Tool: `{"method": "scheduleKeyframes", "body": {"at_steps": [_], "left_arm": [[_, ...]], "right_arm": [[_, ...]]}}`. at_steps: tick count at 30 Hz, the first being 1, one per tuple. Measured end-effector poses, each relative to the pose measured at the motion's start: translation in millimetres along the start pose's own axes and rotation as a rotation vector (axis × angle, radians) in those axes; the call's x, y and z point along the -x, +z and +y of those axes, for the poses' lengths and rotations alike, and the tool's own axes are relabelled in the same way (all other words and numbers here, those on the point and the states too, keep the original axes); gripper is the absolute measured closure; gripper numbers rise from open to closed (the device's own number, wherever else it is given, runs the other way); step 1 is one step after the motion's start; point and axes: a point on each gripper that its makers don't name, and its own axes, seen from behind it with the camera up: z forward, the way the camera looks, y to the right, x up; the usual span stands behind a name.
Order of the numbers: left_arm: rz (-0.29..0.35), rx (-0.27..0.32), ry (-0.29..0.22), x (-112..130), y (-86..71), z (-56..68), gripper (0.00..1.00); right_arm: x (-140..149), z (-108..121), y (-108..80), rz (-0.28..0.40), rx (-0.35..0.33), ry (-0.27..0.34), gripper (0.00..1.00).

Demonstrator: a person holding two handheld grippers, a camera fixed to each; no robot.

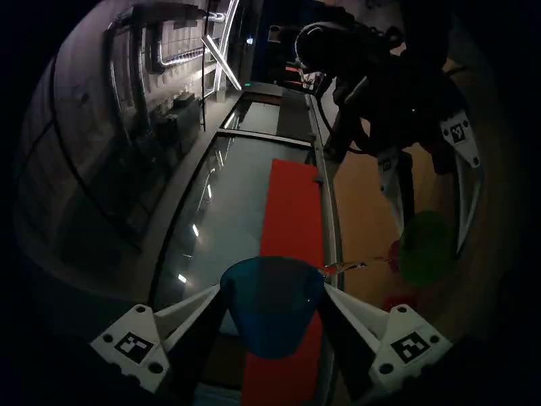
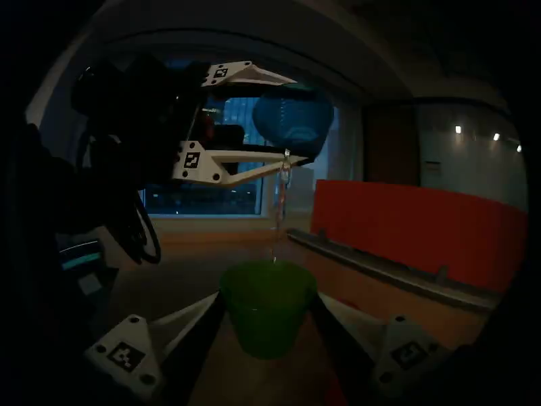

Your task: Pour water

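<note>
- Left gripper view: translucent blue cup (image 1: 272,308), tapered, clamped on both sides by the fingers of the left gripper (image 1: 272,287).
- Thin stream of water (image 1: 345,267) off the blue cup's rim toward the green cup (image 1: 426,247) farther off.
- Green cup pinched between the two fingers of the right gripper (image 1: 433,242).
- Right gripper view: green cup upright, mouth open upward, low in the centre, over the wooden table (image 2: 189,271).
- Blue cup tipped on its side directly above, with water in a wavering thread down into the green cup.
- Behind: dark window (image 2: 203,196) and red panel (image 2: 419,223).
</note>
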Motion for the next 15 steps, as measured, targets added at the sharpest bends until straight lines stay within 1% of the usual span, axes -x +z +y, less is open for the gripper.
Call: {"method": "scheduleKeyframes", "body": {"at_steps": [4, 15], "left_arm": [[-0.001, 0.004, 0.013, -0.4, 1.3, 1.2, 0.14], [-0.002, -0.007, 0.058, -2.3, 5.2, -3.2, 0.14]], "right_arm": [[0.6, 0.6, -0.6, 0.000, 0.001, -0.001, 0.00], [1.1, 1.1, -0.5, -0.002, 0.004, -0.004, 0.00]]}}
